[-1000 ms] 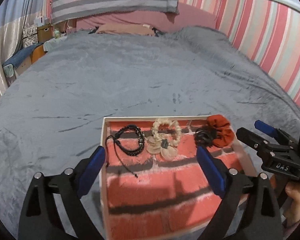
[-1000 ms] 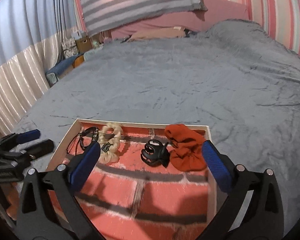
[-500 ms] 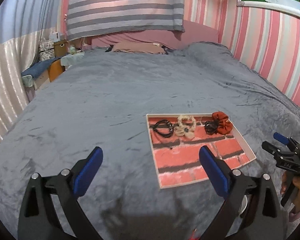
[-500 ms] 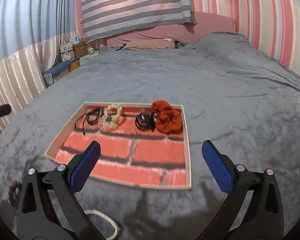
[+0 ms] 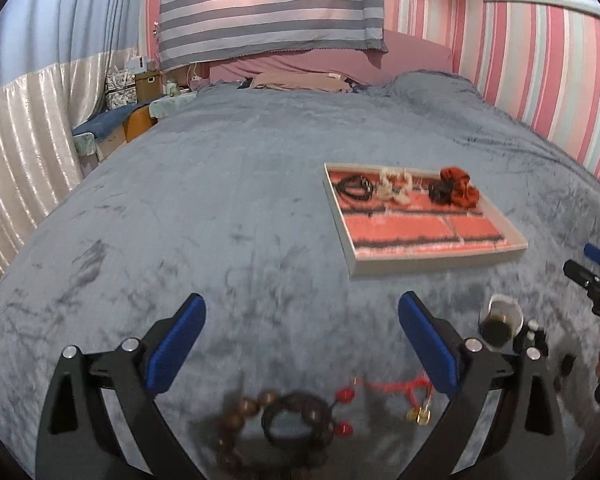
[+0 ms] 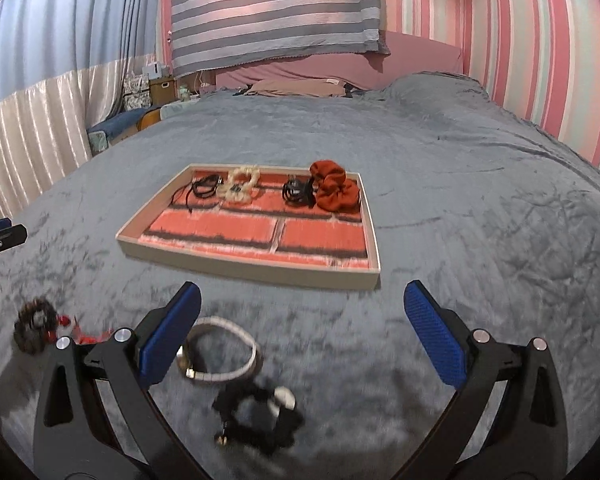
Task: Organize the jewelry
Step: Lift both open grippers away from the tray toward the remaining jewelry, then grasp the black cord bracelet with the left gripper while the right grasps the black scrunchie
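Hovering over the blanket [image 5: 228, 184] near the tray [image 6: 256, 268], both tools empty, jaws spread wide. Left gripper [image 5: 300, 344] hanging just above the beads [image 5: 284, 420], red cord [image 5: 396, 386] trailing alongside. Right gripper [image 6: 300, 328] poised over the white bracelet [image 6: 224, 352], black piece [image 6: 256, 412] lying just nearer the camera. Tray holding four items along its far edge, near rows bare. Probably picking next: lowering straight, straddling one strand, pinching low, avoiding snagging plush or dragging the neighbour along.
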Tool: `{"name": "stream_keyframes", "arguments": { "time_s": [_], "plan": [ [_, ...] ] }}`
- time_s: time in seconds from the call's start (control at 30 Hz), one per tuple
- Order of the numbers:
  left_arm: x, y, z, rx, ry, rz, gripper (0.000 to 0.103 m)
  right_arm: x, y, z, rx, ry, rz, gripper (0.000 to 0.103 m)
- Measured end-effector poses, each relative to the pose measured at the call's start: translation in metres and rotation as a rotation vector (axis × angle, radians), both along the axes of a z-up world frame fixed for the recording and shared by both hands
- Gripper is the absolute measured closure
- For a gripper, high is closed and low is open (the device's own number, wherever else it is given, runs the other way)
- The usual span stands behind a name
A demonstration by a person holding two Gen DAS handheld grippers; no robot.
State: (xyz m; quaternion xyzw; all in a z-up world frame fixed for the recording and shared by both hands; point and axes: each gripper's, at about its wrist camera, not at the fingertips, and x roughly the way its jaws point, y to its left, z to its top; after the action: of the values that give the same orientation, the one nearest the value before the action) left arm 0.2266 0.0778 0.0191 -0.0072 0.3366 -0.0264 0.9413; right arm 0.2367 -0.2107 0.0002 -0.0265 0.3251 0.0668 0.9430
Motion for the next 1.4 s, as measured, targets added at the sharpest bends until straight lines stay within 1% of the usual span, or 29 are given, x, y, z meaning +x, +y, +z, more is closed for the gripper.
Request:
{"name": "stream_keyframes", "arguments": {
  "time_s": [0.07, 0.23, 0.4, 0.53, 0.67, 0.83, 0.9, 0.93, 0.97, 1.03, 1.13, 1.17, 1.33, 1.4],
  "plan": [
    [-0.007, -0.002, -0.008, 0.003, 0.002, 0.01, 0.008, -0.01, 0.002, -0.008, -0.002, 0.008, -0.001, 0.004],
    [-0.027, 0.002, -0.028, -0.04, 0.027, 0.023, 0.008, -0.027, 0.001, -0.024, 0.024, 0.038, -0.022, 0.004],
    [-0.039, 0.007, -0.042, -0.04, 0.044, 0.036, 0.008, -0.039, -0.003, -0.037, 0.034, 0.063, -0.051, 0.004],
    [-0.043, 0.014, -0.05, -0.072, 0.06, 0.042, 0.008, -0.043, -0.006, -0.047, 0.037, 0.085, -0.068, 0.004],
    [-0.047, 0.018, -0.056, -0.08, 0.065, 0.048, 0.008, -0.045, -0.01, -0.055, 0.031, 0.102, -0.083, 0.005],
    [-0.048, 0.02, -0.062, -0.086, 0.067, 0.047, 0.009, -0.043, -0.011, -0.057, 0.028, 0.106, -0.092, 0.009],
    [-0.048, 0.02, -0.063, -0.086, 0.071, 0.04, 0.012, -0.042, -0.009, -0.059, 0.019, 0.109, -0.09, 0.011],
    [-0.047, 0.019, -0.064, -0.086, 0.074, 0.036, 0.016, -0.042, -0.009, -0.06, 0.017, 0.111, -0.088, 0.012],
    [-0.045, 0.019, -0.066, -0.087, 0.08, 0.03, 0.018, -0.041, -0.008, -0.061, 0.014, 0.113, -0.085, 0.012],
    [-0.041, 0.019, -0.069, -0.094, 0.096, 0.025, 0.018, -0.04, -0.006, -0.063, 0.01, 0.119, -0.081, 0.013],
    [-0.036, 0.019, -0.073, -0.11, 0.116, 0.008, 0.032, -0.038, -0.004, -0.066, 0.006, 0.131, -0.075, 0.014],
    [-0.034, 0.018, -0.073, -0.112, 0.122, 0.004, 0.034, -0.038, -0.005, -0.067, 0.007, 0.133, -0.075, 0.016],
    [-0.029, 0.017, -0.076, -0.117, 0.137, 0.002, 0.034, -0.034, -0.01, -0.07, 0.033, 0.15, -0.09, 0.017],
    [-0.029, 0.02, -0.076, -0.134, 0.139, 0.005, 0.034, -0.033, -0.012, -0.072, 0.044, 0.16, -0.095, 0.02]
  ]
}}
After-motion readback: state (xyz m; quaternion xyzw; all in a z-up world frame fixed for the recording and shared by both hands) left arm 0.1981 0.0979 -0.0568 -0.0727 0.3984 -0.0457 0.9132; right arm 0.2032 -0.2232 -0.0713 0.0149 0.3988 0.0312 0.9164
